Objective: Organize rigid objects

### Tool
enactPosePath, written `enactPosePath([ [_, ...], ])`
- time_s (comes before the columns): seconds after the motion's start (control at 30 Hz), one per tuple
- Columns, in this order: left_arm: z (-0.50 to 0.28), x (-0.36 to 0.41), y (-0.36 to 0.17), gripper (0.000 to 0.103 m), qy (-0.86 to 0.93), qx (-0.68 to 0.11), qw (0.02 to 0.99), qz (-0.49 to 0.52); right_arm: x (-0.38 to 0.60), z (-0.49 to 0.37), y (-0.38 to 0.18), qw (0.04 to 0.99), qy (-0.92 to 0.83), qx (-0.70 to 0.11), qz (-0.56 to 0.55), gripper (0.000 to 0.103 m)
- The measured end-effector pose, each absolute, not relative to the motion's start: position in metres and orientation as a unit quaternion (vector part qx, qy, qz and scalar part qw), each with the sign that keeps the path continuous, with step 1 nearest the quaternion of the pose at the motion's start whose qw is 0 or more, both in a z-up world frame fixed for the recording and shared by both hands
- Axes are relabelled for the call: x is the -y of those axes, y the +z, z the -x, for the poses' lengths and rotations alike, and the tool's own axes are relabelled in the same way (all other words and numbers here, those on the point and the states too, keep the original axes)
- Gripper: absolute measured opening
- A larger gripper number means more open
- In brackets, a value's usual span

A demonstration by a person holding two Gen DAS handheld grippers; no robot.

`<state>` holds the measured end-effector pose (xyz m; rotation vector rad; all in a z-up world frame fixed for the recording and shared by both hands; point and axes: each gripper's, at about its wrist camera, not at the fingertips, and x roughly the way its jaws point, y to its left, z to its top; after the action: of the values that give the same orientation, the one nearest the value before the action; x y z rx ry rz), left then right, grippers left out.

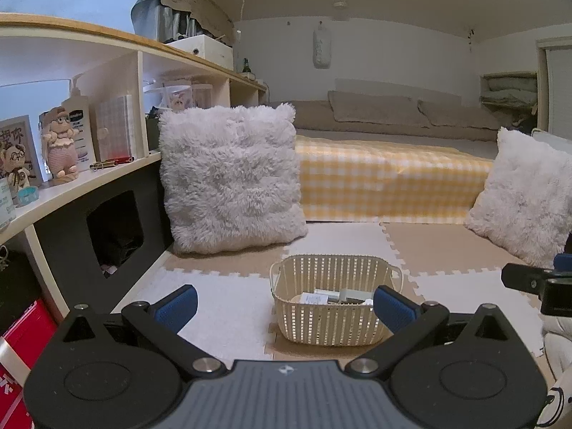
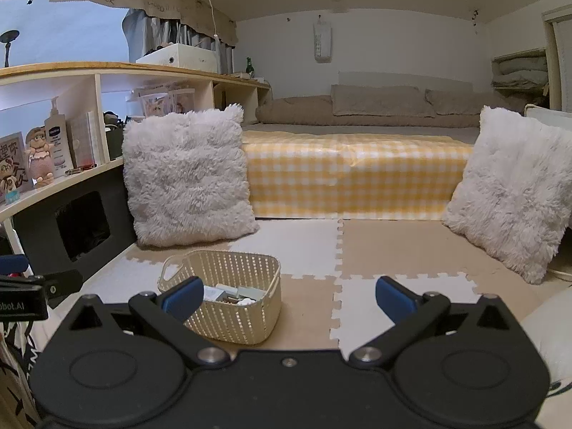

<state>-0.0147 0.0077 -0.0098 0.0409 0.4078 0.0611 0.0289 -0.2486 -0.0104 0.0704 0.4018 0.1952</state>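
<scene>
Both claws, left claw [image 1: 286, 304] and right claw [image 2: 287, 295], gape empty near a cream basket [image 1: 334, 321] of small boxes on the floor mat [image 2: 393, 246].

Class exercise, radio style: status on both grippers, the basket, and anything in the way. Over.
Left gripper open, empty. Right gripper open, empty. Basket on floor mat, small items inside, untouched. Nothing between the fingers and the basket.

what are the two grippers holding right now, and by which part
Nothing is held. The left gripper and the right gripper both stand wide open with bare floor mat between their fingers; the cream basket sits untouched on the floor.
</scene>
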Motion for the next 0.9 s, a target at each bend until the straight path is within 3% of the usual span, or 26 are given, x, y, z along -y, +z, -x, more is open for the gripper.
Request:
enactPosePath([
  [0.9, 0.0189, -0.0054, -0.0078, 0.103, 0.028, -0.188, 0.982, -0.020, 0.2499, -0.0243, -0.0094, 0.977, 0.092, -0.191, -0.034, 0.103],
])
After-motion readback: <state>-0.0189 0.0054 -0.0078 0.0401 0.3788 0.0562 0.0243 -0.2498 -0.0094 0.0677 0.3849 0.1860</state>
